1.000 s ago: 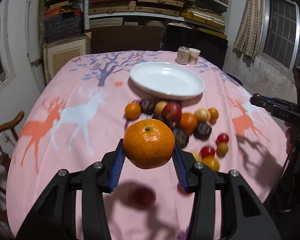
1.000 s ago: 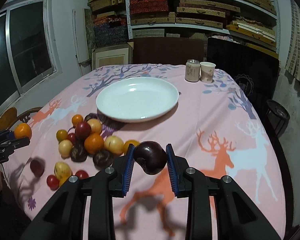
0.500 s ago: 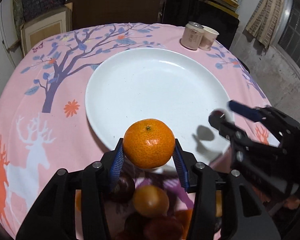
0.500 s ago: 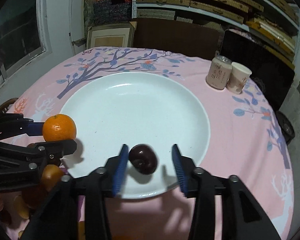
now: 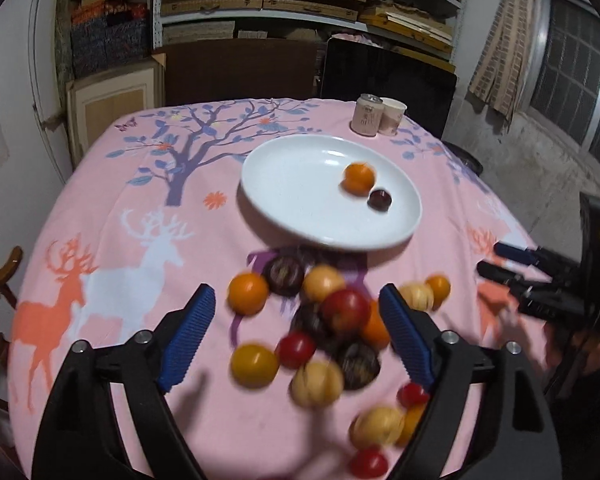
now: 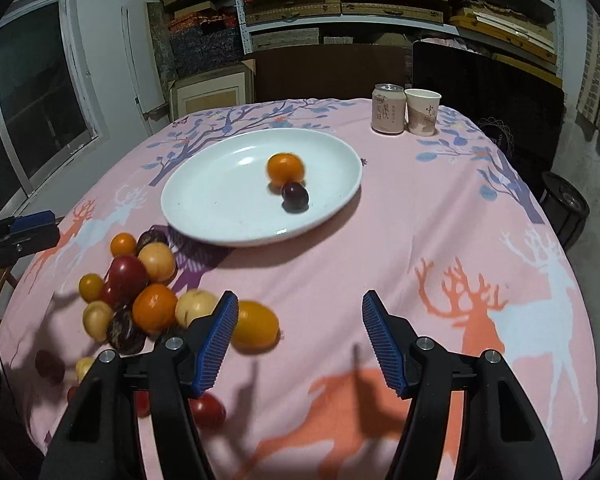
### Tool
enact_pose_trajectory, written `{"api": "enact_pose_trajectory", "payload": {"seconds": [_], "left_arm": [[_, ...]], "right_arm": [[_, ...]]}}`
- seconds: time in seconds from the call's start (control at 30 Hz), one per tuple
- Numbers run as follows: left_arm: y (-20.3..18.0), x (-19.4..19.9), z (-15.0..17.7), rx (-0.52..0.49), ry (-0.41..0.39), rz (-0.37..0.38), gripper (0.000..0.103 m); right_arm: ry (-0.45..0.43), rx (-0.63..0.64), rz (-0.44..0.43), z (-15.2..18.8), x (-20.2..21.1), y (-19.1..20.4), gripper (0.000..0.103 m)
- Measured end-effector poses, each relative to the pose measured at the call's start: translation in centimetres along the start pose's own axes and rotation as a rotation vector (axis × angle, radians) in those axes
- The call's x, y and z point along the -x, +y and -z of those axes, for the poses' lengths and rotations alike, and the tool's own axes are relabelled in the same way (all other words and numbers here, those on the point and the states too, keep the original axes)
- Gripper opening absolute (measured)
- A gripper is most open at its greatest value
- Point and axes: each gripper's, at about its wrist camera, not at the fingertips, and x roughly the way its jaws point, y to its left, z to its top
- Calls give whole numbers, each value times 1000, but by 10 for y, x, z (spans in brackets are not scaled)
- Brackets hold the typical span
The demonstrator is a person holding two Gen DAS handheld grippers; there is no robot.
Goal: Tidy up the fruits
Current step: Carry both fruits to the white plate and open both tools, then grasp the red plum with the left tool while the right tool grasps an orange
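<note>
On your table, the plate (image 6: 203, 216) sits at centre with the orange (image 6: 285, 168) in it and the plum (image 6: 295, 197) touching the orange's near side. The heap of fruit (image 6: 139, 292) lies near-left of the plate. Far right stand the can (image 6: 388, 109) and, to its right, the cup (image 6: 422, 112).

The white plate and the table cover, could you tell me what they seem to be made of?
White plate: probably glazed ceramic, possibly melamine; smooth and glossy, with bright highlights. Table cover: printed woven fabric, matte, pink with deer and trees, draping over the edge.
</note>
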Motion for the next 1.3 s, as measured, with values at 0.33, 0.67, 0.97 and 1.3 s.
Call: {"api": "enact_pose_trajectory", "payload": {"seconds": [0.33,0.67,0.97,1.3], "left_arm": [[4,44,114,-67,67,-57,83],[-8,25,133,-85,88,-65,52],[-12,26,136,-128,50,-111,37],[-3,15,139,-92,73,-123,52]], "right_arm": [[19,-37,-52,64,33,11,65],[18,4,-61,80,46,27,65],[30,-16,-61,87,46,21,65],[32,-7,-67,88,46,25,65]]}}
